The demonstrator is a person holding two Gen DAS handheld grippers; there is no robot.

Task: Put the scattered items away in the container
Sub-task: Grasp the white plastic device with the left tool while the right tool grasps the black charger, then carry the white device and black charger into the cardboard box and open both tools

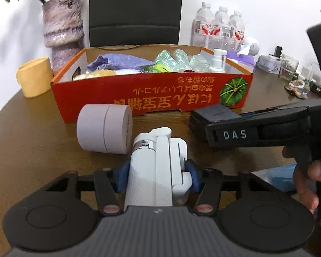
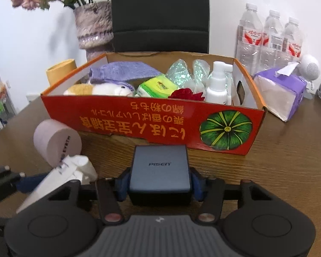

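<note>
My left gripper [image 1: 158,175] is shut on a white folding gadget [image 1: 152,167], its blue pads pressing both sides low over the table. To its right, my right gripper [image 2: 159,182] is shut on a dark grey PISEN box [image 2: 160,169], also seen from the side as the dark box [image 1: 214,115]. Both stand just in front of the red-orange cardboard box [image 2: 139,124], which holds a purple cloth, a plush toy, a tissue pack, a spray bottle and clear wrappers. A pale pink cylinder [image 1: 104,128] lies on its side on the table, left of the white gadget.
A brown wooden table [image 2: 289,160] carries a furry vase [image 1: 62,32], a yellow cup [image 1: 35,77], three water bottles [image 2: 269,38], a purple tissue pack [image 2: 282,90], a white speaker [image 2: 310,66] and glass jars [image 1: 289,68]. A black chair [image 2: 160,15] stands behind the box.
</note>
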